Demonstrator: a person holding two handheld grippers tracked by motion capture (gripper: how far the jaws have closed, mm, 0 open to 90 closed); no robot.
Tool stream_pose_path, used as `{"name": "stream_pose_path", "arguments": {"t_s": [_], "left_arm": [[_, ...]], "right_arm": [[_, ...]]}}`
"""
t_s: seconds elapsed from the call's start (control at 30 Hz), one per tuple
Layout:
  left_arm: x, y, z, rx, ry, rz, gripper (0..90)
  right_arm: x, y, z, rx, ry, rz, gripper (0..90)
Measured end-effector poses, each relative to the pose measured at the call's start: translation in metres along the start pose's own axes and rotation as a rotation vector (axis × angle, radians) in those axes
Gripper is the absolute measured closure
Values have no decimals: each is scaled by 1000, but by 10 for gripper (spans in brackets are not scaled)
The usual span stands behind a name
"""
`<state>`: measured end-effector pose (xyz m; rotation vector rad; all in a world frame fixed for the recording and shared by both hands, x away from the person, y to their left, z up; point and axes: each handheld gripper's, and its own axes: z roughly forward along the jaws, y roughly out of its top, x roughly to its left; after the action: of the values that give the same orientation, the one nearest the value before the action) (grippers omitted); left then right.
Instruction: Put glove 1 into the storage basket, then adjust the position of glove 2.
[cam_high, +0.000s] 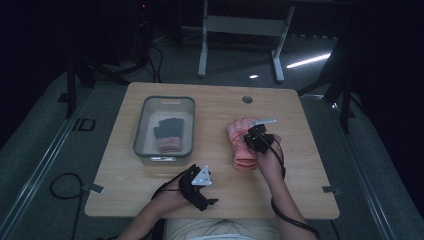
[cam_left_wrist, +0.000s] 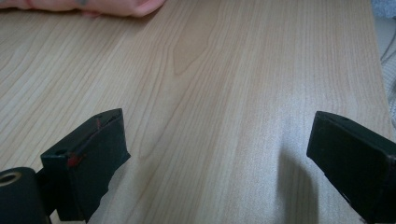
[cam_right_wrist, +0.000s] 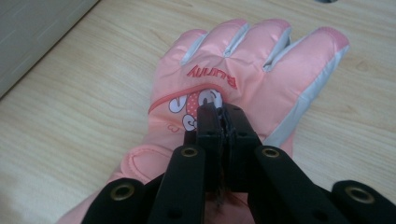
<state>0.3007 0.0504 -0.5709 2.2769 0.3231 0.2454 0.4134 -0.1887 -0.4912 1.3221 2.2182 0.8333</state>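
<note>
Two grippers: left gripper rests nearest, fingers spread over bare table. Right gripper, fingers pressed together, sits atop the pink glove, ungrasped. Beyond, the bin already holds gloves; this one likely follows.

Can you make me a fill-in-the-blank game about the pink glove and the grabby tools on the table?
1. The glove under the right gripper is coloured ____.
2. The right gripper's jaws are shut, but the left gripper's jaws are ____.
3. The other pink and dark glove lies inside the clear ____.
4. Everything rests on a table made of ____.

Missing words: pink; open; bin; wood
</note>
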Motion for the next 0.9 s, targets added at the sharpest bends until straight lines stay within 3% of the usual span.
{"name": "stream_pose_path", "arguments": {"t_s": [0.2, 0.4, 0.57, 0.63, 0.7, 0.9], "left_arm": [[1, 0, 0, 2, -1, 0, 46], [1, 1, -1, -1, -8, -2, 46], [2, 0, 0, -1, -9, -13, 46], [2, 0, 0, 10, -11, -8, 46], [3, 0, 1, 12, -9, -15, 46], [4, 0, 0, 14, -5, -24, 46]], "right_arm": [[-7, -4, 1, -12, 34, 20, 796], [-7, 1, -13, -83, 90, 32, 539], [-14, 4, -25, -127, 122, 46, 353], [-17, 3, -29, -150, 112, 42, 266], [-21, 2, -32, -157, 141, 40, 182], [-26, -1, -36, -169, 151, 16, 164]]}}
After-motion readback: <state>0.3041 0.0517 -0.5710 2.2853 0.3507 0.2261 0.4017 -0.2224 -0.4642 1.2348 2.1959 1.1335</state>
